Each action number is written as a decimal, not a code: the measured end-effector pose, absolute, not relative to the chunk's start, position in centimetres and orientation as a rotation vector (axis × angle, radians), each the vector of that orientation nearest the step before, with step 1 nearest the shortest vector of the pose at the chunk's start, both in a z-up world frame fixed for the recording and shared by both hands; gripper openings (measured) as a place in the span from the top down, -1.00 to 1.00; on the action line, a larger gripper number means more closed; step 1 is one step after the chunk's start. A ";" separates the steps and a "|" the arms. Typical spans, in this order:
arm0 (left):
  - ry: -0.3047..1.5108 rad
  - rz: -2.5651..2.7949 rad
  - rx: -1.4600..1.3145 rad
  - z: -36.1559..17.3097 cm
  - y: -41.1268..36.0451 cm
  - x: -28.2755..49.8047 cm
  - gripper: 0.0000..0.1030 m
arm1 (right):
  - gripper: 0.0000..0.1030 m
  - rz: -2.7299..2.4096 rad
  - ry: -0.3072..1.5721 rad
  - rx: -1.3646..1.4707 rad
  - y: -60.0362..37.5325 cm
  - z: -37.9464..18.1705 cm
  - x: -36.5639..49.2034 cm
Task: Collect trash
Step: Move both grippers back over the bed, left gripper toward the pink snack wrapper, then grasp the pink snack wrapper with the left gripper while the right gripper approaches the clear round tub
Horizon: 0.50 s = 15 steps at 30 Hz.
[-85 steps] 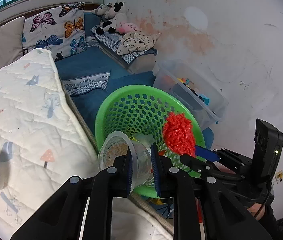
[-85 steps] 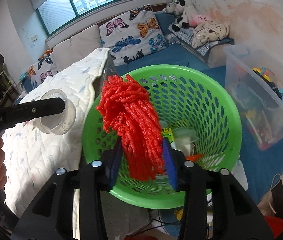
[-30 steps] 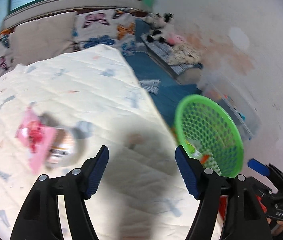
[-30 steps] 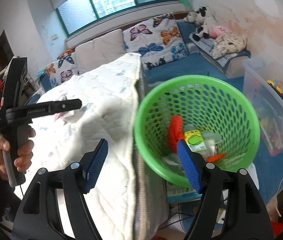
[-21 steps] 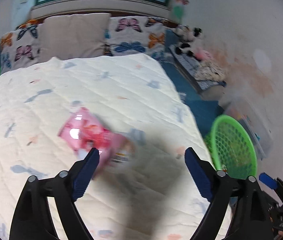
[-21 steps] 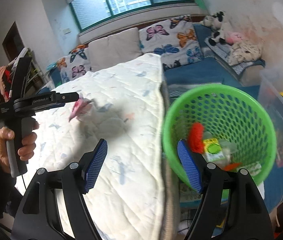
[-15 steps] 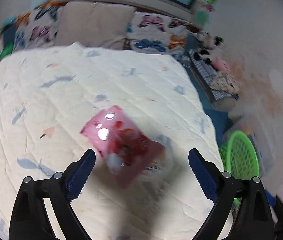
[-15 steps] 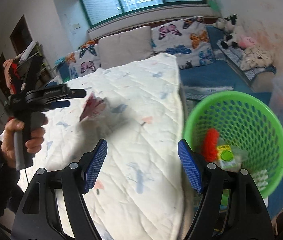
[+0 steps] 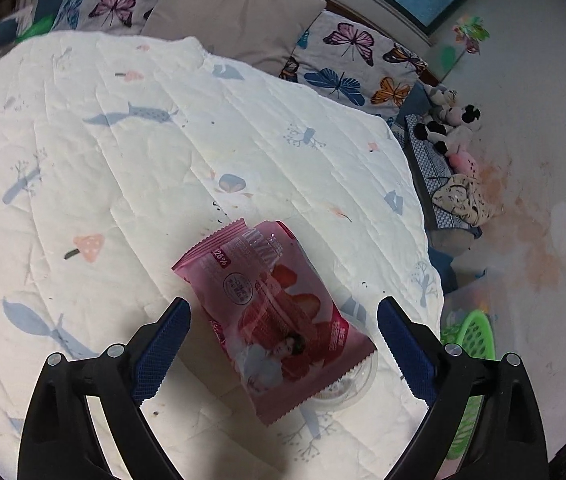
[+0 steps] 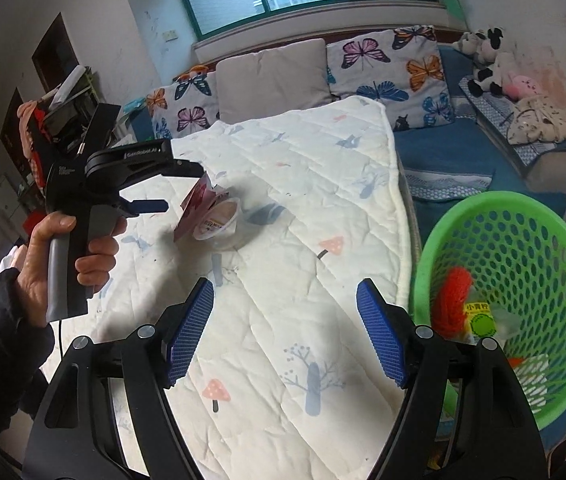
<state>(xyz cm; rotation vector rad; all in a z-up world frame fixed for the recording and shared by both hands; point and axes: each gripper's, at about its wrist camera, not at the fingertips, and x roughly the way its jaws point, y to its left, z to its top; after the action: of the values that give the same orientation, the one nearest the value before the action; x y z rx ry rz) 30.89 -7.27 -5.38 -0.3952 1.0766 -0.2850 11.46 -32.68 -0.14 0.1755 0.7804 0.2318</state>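
Observation:
A pink snack wrapper (image 9: pixel 271 312) lies on the white quilt (image 9: pixel 123 152), leaning on a clear plastic cup (image 9: pixel 343 392) that it mostly hides. My left gripper (image 9: pixel 283 344) is open, one finger on each side of the wrapper, just above it. In the right wrist view the wrapper (image 10: pixel 197 208) and the cup (image 10: pixel 221 224) sit by the left gripper (image 10: pixel 179 188). My right gripper (image 10: pixel 285 332) is open and empty over the quilt. The green basket (image 10: pixel 555 216) beside the bed holds a red mesh bundle (image 10: pixel 451 296) and other trash.
Butterfly and grey pillows (image 10: pixel 275 76) line the window bench behind the bed. Plush toys (image 10: pixel 487 60) and folded cloth lie at the right. The bed edge (image 10: pixel 399 216) runs between the quilt and the basket. The basket also shows at the left wrist view's lower right (image 9: pixel 475 332).
Both grippers let go of the cup and the red mesh at the basket and opened. They swung back over the bed; the left one closed in on the pink wrapper.

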 end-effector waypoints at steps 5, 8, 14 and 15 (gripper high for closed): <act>1.105 -0.265 -0.420 -6.5 -7.4 31.6 -0.77 | -0.44 0.242 0.795 0.168 -32.1 -0.6 12.3; 1.112 -0.271 -0.432 -6.9 -7.5 31.9 -0.66 | -0.44 0.249 0.803 0.167 -31.7 -0.9 12.8; 1.115 -0.296 -0.457 -7.4 -7.3 32.0 -0.37 | -0.44 0.262 0.818 0.155 -31.0 -1.4 13.7; 1.112 -0.302 -0.456 -7.4 -7.3 32.0 -0.31 | -0.44 0.264 0.821 0.155 -30.9 -1.4 13.8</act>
<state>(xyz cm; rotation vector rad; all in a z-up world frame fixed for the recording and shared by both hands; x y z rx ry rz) 32.02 -7.29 -7.43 -0.4562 1.1122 -0.3024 13.81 -30.92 -1.44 0.1549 0.8206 0.2644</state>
